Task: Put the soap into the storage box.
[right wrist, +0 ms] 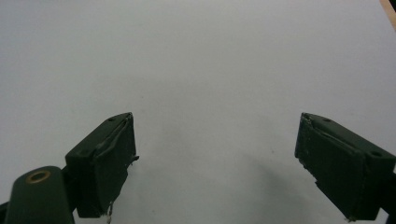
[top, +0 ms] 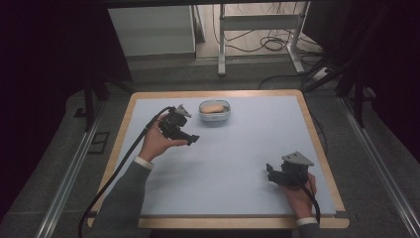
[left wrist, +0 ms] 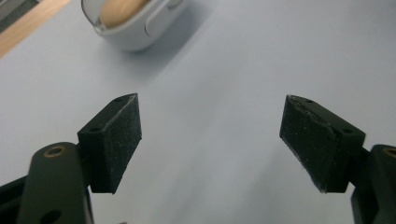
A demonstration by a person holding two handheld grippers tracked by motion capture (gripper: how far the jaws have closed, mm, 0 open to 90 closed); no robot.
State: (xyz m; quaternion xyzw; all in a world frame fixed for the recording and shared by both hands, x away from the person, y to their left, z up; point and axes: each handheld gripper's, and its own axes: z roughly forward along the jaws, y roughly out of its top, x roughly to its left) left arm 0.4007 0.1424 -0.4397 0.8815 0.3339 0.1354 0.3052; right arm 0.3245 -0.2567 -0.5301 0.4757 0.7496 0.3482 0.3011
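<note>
A small white bowl [top: 214, 117] stands at the back middle of the pale blue mat [top: 237, 148], with a tan, rounded object [top: 213, 107] lying in it. My left gripper [top: 190, 140] hovers just left and in front of the bowl, held in a hand, its tips pointing right. In the left gripper view its jaws [left wrist: 210, 140] stand wide apart with nothing between them, and the bowl [left wrist: 135, 32] sits at the upper left. My right gripper [top: 270, 171] rests near the front right of the mat. In the right gripper view it [right wrist: 215, 158] is open over bare mat.
The mat lies on a wooden board [top: 317, 144] whose rim shows on all sides. Beyond the board's far edge are dark floor, a metal table frame [top: 257, 22] and loose cables. A black cable [top: 119, 163] trails from the left gripper off the board's left side.
</note>
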